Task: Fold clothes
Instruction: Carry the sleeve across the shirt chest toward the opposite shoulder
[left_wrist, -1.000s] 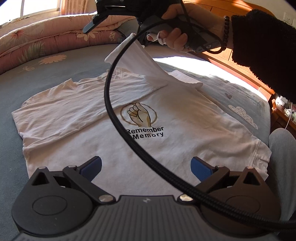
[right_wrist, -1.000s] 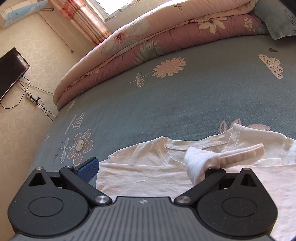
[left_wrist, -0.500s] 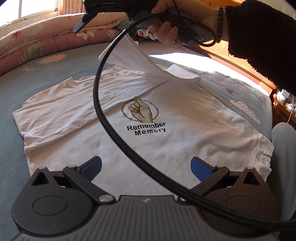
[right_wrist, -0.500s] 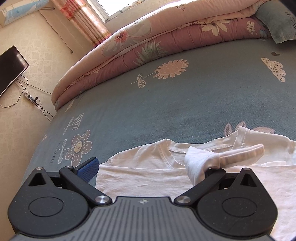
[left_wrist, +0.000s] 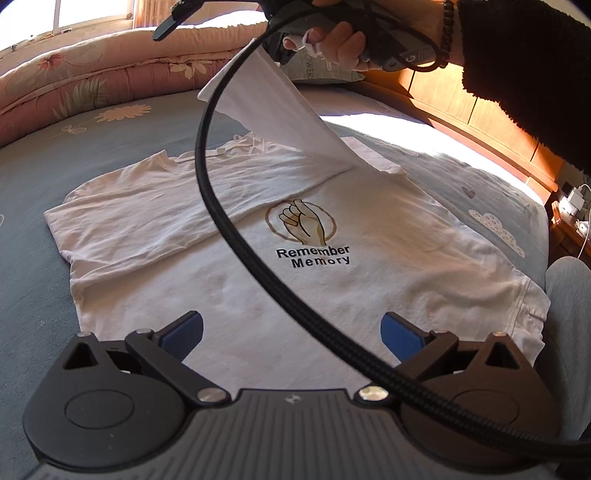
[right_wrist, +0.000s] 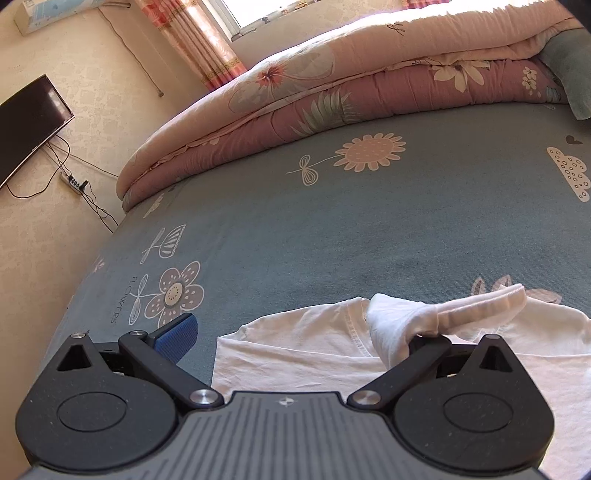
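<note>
— Left wrist view first: where is the shirt?

— Flat on the bed, front up, with its print near the middle. The collar is beyond the print, the hem on the near side. Left of the print and just beyond it, a flap of cloth already lies turned over the chest.

— And the left tool?

— Spread wide, holding nothing, hanging over the hem on the near side of the print. A black cable loops across in front of it.

— What about the right tool?

— Its fingers stand wide apart too. The sleeve is lifted well above the print, but it is hung over one finger, not pinched between the two. The hand grips the handle just above.

— So which step is this?

— I judge it to be the second sleeve fold: carrying the right side in over the chest.

— What does the next move call for?

— Bringing the sleeve across and down just beyond the print, so its edge lies straight, then sliding the finger out without dragging the cloth. Draped as it is, the sleeve could slip off early. The left tool could press the hem to stop the shirt shifting.
</note>
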